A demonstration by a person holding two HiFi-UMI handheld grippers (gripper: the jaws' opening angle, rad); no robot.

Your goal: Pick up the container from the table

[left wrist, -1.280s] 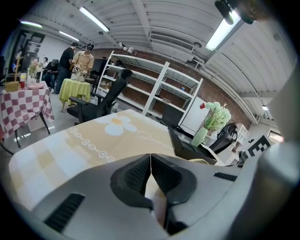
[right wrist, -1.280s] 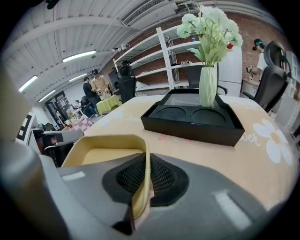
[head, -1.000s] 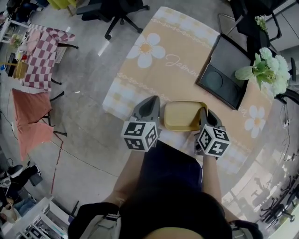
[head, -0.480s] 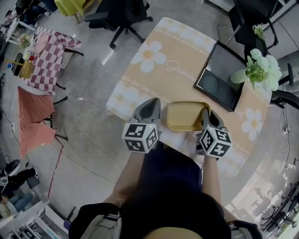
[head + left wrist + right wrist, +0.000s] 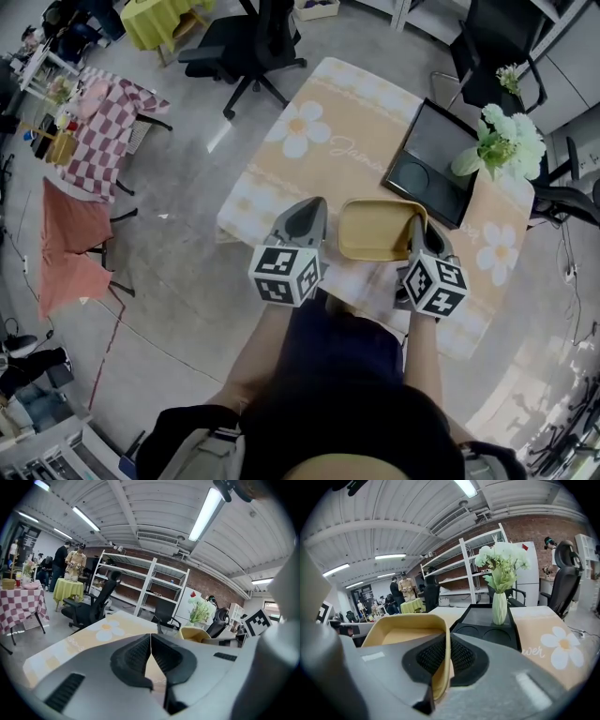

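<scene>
Grey concrete floor (image 5: pixel 178 234) surrounds a table under a peach cloth printed with white daisies (image 5: pixel 328 103). At the table's near edge is the task item, a shallow yellow rectangular plastic container (image 5: pixel 375 230), positioned between the two grippers. Right gripper (image 5: pixel 446 651): jaws clamped on the container's right-hand wall, one ribbed pad inside the rim and one outside, with the wall filling the gap between them. Left gripper (image 5: pixel 151 644): jaws pressed fully together with nothing between them. In the head view it stands just beside the container's left side, not touching it. Whether the container's base rests on the cloth or hangs clear of it cannot be determined. Beyond the container, a black rectangular tray with two round recesses (image 5: pixel 429 164) lies on the cloth, and a pale green vase of white flowers (image 5: pixel 499 607) stands at the tray's edge. One black office chair (image 5: pixel 239 47) stands off the table's far-left corner. White metal shelving (image 5: pixel 464 573) lines the brick wall.
</scene>
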